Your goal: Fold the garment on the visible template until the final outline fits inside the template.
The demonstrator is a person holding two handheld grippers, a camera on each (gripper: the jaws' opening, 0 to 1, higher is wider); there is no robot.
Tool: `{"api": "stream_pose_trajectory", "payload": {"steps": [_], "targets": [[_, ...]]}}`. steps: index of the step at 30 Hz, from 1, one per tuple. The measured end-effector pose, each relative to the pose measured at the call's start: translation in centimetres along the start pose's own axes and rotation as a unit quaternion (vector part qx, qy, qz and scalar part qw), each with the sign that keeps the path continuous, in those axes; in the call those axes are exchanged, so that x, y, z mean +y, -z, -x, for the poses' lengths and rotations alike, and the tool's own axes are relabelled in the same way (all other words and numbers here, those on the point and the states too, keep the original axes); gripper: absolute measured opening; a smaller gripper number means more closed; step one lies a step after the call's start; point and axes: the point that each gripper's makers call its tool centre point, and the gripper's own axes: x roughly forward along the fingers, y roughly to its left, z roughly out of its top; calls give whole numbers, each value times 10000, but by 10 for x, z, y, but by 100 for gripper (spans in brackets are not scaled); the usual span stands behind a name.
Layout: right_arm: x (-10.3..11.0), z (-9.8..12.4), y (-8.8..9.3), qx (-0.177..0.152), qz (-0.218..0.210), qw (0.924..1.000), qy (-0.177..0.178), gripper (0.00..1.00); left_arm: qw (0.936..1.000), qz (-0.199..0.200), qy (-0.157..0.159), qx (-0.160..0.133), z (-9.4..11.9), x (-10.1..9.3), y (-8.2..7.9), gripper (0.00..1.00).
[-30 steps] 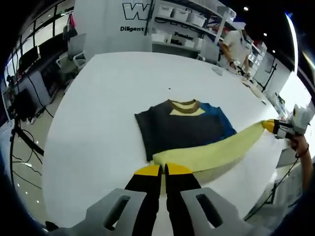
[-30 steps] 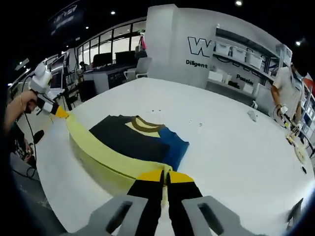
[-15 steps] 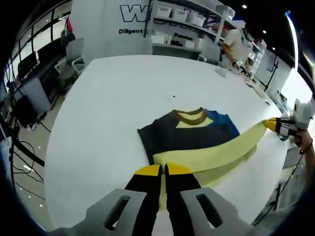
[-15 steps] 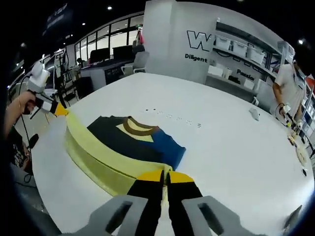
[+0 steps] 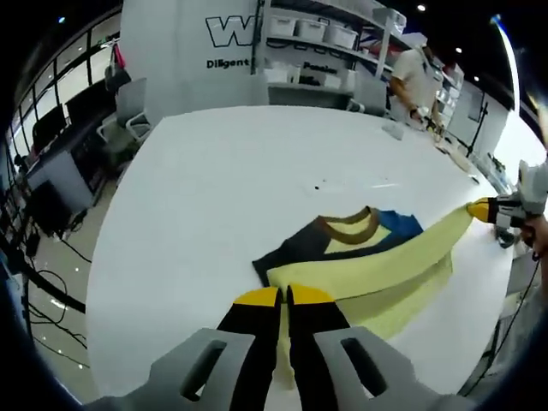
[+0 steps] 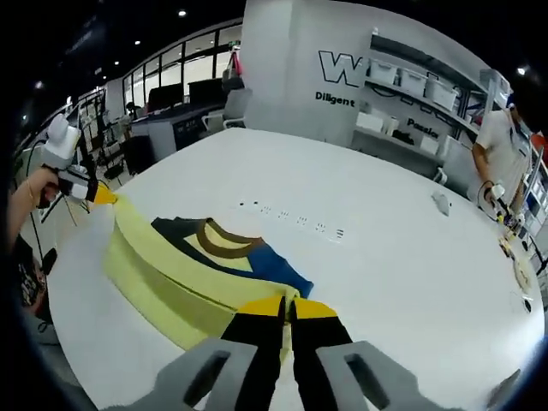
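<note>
A garment lies on the white table [image 5: 197, 188]: dark grey body [image 5: 295, 247], brown collar [image 5: 347, 224], blue part [image 5: 400, 223] and a pale yellow lower part [image 5: 377, 272]. The yellow hem is lifted and stretched as a band between both grippers. My left gripper [image 5: 283, 296] is shut on one hem corner at the near edge. My right gripper [image 6: 286, 306] is shut on the other corner; it also appears as the right gripper [image 5: 481, 210] at the right of the left gripper view. The left gripper [image 6: 96, 193] appears at the left of the right gripper view, held by a hand.
A row of small dark marks [image 6: 291, 217] runs across the table beyond the collar. Small objects [image 6: 439, 202] lie at the table's far edge. A person [image 6: 497, 150] stands by shelves with white bins [image 5: 308, 30]. Desks and chairs [image 5: 128, 94] stand behind.
Both grippers have carried the stretched yellow hem forward over the garment toward the collar. Less of the dark body shows now.
</note>
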Motion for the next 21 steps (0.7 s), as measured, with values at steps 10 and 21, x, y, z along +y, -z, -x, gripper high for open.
{"api": "stream_pose_trajectory", "payload": {"steps": [10, 21], "targets": [[-8, -27, 12, 477, -113, 9984, 296, 0, 9998, -147, -109, 94, -37, 6, -11, 2], [-18, -58, 18, 726, -326, 9959, 439, 0, 9988, -270, -270, 319, -76, 15, -17, 2]]}}
